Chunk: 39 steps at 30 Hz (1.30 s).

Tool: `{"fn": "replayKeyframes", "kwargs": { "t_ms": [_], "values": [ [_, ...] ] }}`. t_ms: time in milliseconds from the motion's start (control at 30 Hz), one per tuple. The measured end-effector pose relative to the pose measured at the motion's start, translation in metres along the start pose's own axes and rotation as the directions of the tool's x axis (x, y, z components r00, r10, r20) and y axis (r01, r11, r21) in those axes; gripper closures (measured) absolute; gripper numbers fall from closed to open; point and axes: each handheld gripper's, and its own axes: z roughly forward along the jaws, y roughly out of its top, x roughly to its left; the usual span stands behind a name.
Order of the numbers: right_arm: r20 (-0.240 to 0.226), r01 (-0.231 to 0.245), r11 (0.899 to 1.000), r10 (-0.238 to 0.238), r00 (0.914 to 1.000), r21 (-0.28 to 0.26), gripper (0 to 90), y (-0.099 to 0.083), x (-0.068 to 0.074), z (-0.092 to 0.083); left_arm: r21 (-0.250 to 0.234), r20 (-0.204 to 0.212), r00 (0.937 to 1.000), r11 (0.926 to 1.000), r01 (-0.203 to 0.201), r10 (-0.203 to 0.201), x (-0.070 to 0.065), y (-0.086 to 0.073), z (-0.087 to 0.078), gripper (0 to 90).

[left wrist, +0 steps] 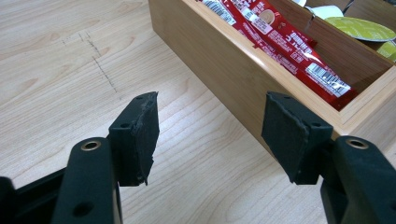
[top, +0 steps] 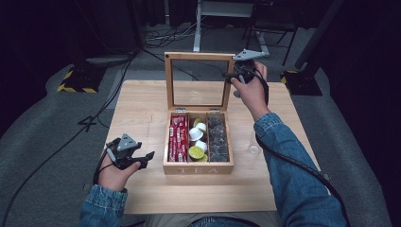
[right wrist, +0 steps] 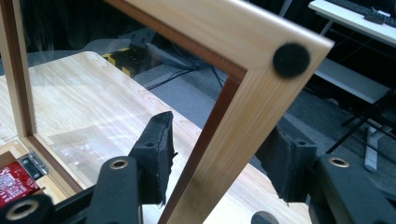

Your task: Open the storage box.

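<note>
Surface (top: 142, 101): a light wood top carried one tea box, set at centre and slightly toward 3 o'clock.
Tea box (top: 198, 168): wooden, marked TEA on the front wall, three compartments running front to back.
Lid (top: 169, 82): glass-paned in a wood frame, it stood upright on the hinges at the box's 12 o'clock edge.
Contents: red sachets (top: 178, 137) lay in the 9 o'clock compartment, capsules (top: 196, 152) with white and green tops in the middle one, dark pods (top: 218, 139) in the 3 o'clock one.
Right tongs (right wrist: 219, 158): held at the lid's top corner, toward 1 o'clock; the jaws stood apart on either side of the frame's side rail, with a gap visible at each pad, so not clamped.
Left tongs (left wrist: 210, 133): jaws wide apart and holding nothing, above the bare surface just beside the box's wall at 9 o'clock, not touching it.
Step in hand (judgement): the lid was being handled at its corner; whether opening had ended or closing was about to start could not be told.
Next move (judgement): closing the jaws on the rail before swinging the lid, and keeping the left tongs out of the lid's path.
</note>
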Motion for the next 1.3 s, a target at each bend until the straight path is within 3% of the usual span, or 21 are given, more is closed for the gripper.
{"fn": "replayKeyframes", "kwargs": {
  "t_ms": [500,833,1100,1300],
  "values": [
    [0.013,-0.018,0.998,0.017,0.9998,0.068,46.8,-0.02,-0.002,0.021,0.0,0.005,1.0,1.0,0.002,-0.002,-0.001,0.0,0.001,37.0],
    [0.018,-0.003,0.996,0.001,0.9998,0.089,47.0,-0.023,-0.001,0.026,0.003,0.006,1.0,1.0,0.003,-0.004,0.0,0.0,0.001,37.0],
    [0.02,-0.062,0.996,0.061,0.9979,0.061,29.1,-0.025,-0.001,0.027,0.001,0.01,0.9999,0.9999,0.01,-0.01,0.003,0.002,0.003,36.8],
    [-0.014,-0.109,0.993,0.11,0.9939,0.034,27.5,-0.023,-0.008,0.008,0.005,0.015,0.9998,0.9999,0.012,-0.012,0.006,0.005,0.007,36.4]
  ]
}}
